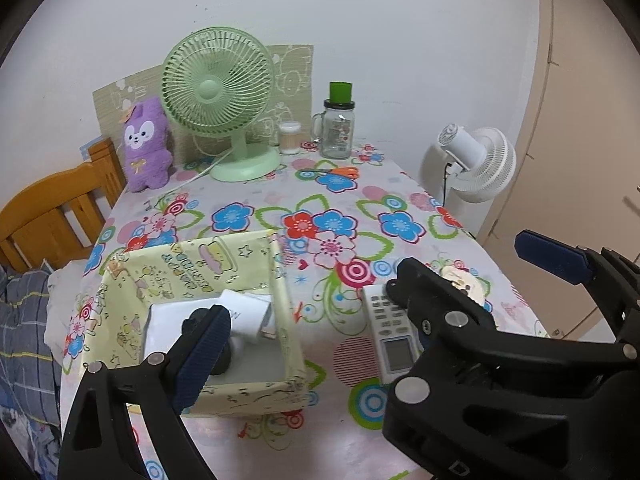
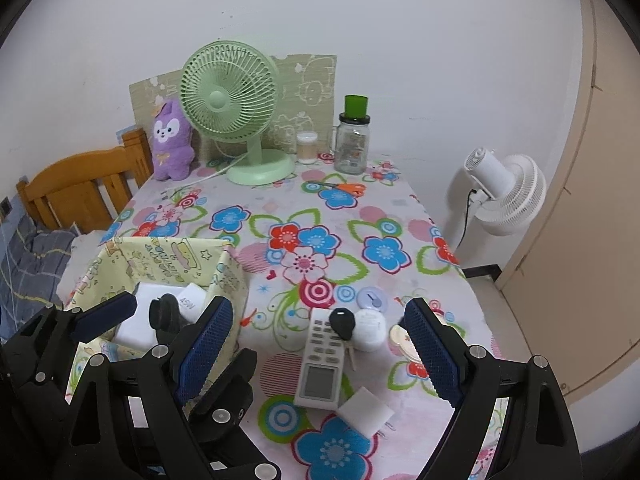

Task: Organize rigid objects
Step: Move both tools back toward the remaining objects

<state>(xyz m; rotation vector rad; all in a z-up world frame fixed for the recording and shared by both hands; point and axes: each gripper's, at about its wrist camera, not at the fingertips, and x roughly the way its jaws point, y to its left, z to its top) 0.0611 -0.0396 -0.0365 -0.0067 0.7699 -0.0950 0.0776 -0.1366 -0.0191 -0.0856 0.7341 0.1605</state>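
A yellow patterned box [image 1: 282, 276] [image 2: 230, 276] stands at the table's near left. It holds a white charger [image 1: 250, 316] and a black object [image 1: 198, 322]. My left gripper [image 1: 316, 324] is open and empty, its left finger over the box; its right fingertip is hidden behind the right gripper [image 1: 464, 262]. In the right wrist view my right gripper [image 2: 320, 310] is open over a white remote [image 2: 320, 364] [image 1: 390, 332]. A black-headed key [image 2: 343, 322], a white round case [image 2: 372, 332] and a white plug [image 2: 370, 410] lie beside the remote.
At the back stand a green fan [image 2: 230, 96], a purple plush [image 2: 172, 140], a glass jar [image 2: 352, 140] and orange scissors [image 2: 348, 188]. A white floor fan [image 2: 508, 192] stands right of the table, and a wooden bed frame [image 2: 80, 184] is at the left.
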